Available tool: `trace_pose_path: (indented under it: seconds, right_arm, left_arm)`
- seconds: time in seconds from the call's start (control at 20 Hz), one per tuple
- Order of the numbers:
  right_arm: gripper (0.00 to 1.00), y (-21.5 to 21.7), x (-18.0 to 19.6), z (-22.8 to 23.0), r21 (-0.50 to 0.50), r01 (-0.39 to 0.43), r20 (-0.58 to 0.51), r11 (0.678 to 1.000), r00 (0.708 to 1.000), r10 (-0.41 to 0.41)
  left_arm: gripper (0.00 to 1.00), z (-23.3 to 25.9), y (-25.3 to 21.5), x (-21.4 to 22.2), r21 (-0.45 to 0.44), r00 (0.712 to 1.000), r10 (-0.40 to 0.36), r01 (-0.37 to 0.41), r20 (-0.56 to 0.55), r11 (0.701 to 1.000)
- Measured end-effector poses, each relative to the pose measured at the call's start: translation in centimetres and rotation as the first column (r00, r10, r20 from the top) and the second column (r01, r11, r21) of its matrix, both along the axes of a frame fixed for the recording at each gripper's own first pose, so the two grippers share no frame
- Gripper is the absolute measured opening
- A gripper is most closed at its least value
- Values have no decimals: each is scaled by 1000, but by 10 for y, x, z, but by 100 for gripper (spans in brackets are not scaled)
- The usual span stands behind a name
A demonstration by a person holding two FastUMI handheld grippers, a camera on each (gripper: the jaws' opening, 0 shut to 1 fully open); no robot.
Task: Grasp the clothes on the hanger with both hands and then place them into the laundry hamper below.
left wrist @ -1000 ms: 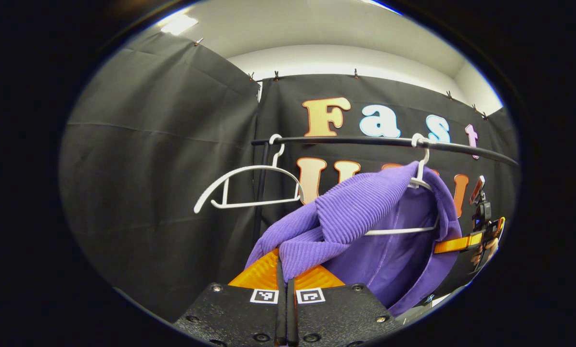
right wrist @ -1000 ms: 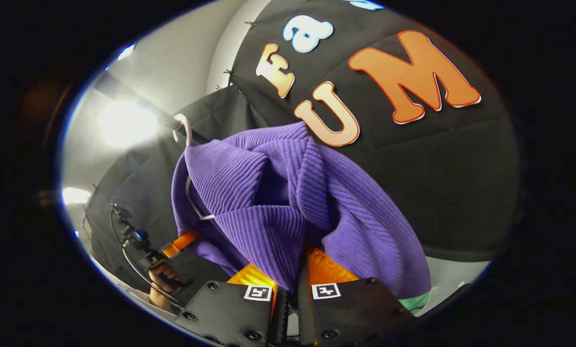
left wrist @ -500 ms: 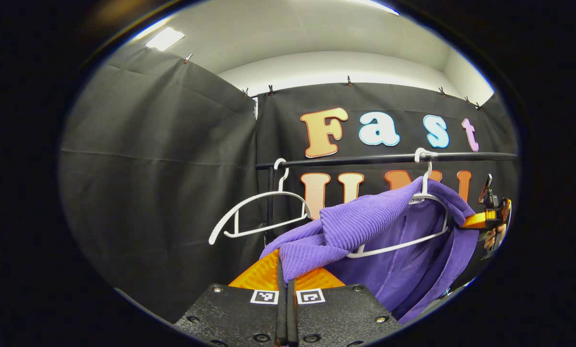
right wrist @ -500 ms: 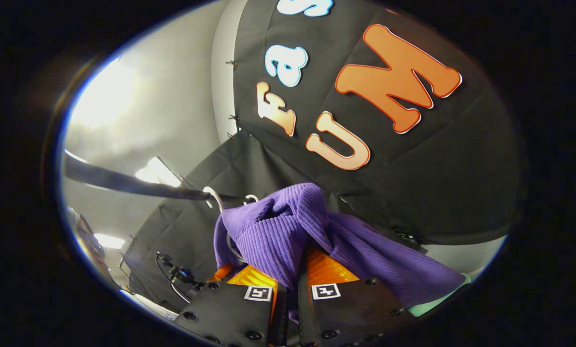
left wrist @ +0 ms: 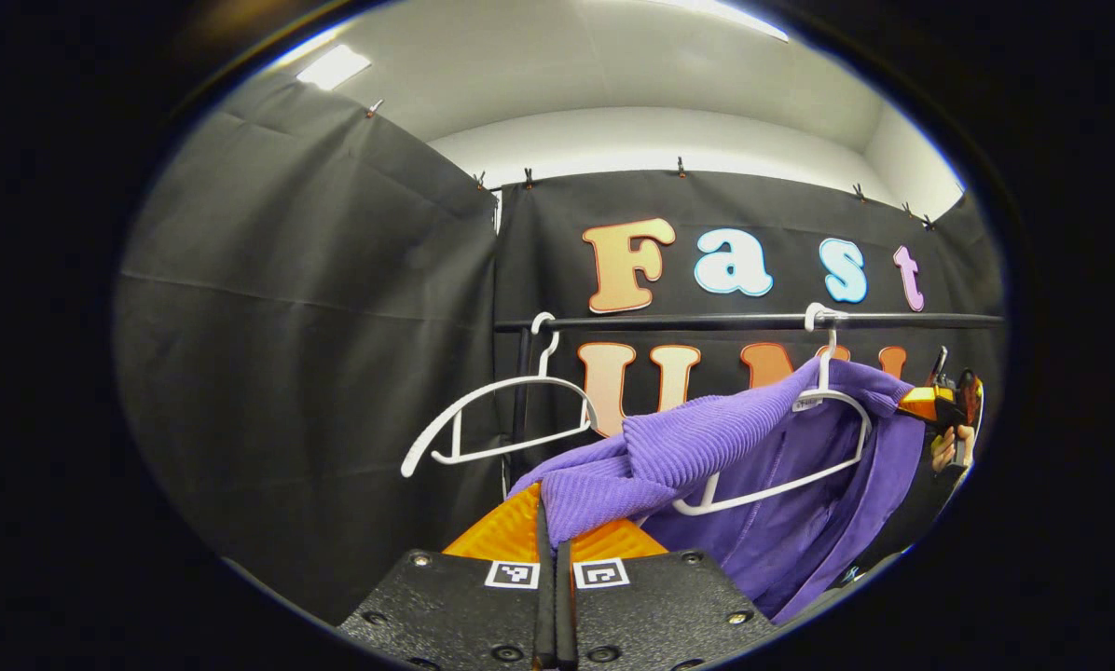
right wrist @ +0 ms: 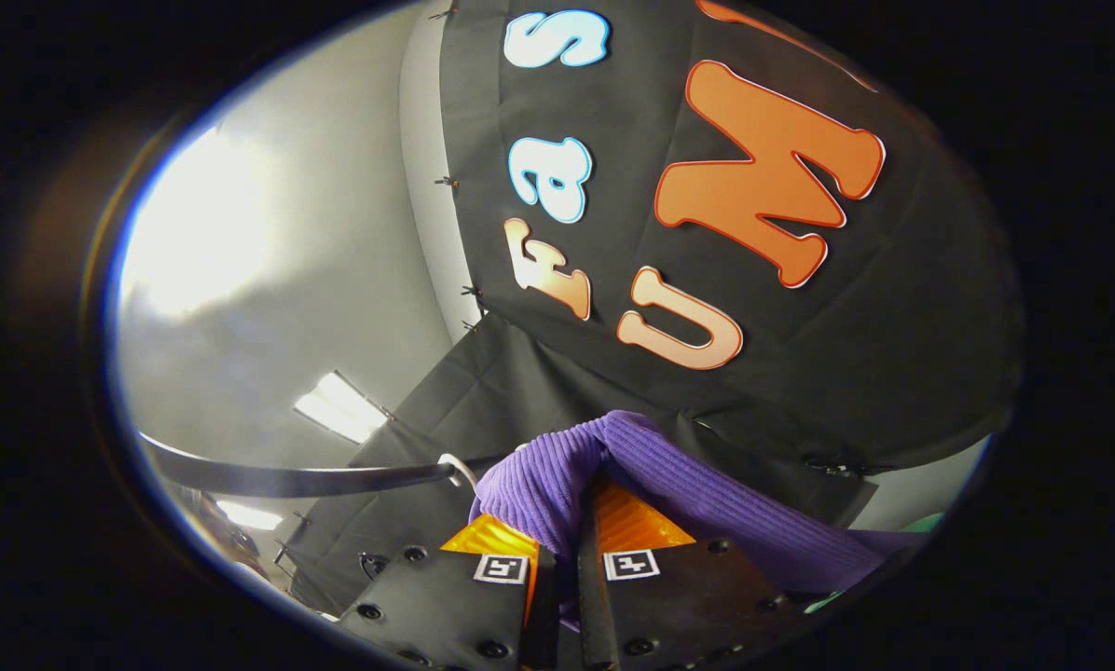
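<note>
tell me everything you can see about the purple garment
The purple garment is a ribbed knit, with a smoother inner face showing. It is draped on a white hanger hooked over the black rail, its body hanging below. One corner is stretched toward the left tongs, whose fingers pinch it. In the right gripper view another fold is clamped in the right tongs.

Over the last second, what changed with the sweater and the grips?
The purple sweater has been stretched out sideways and its hanger has tipped; the right gripper swung upward. Both it and the left gripper stay clamped on the sweater. The empty hanger remains on the rail.
</note>
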State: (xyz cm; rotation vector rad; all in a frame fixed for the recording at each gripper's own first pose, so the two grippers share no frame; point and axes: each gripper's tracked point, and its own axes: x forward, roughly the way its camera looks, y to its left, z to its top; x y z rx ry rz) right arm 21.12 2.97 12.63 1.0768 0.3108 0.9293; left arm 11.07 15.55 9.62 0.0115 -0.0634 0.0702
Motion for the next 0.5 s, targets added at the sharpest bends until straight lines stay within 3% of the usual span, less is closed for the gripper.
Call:
trace_pose_path:
  seconds: [0.2,0.5]
  right_arm:
    - [16,-5,20,13,36,14,-50,999,999,-13]
    - [16,-12,49,26,-67,51,-57,996,997,-55]
  left_arm:
    - [0,-8,-2,4,-66,1000,-28,27,-12,997]
    - [0,-7,1,10,-120,999,-33,33,1,992]
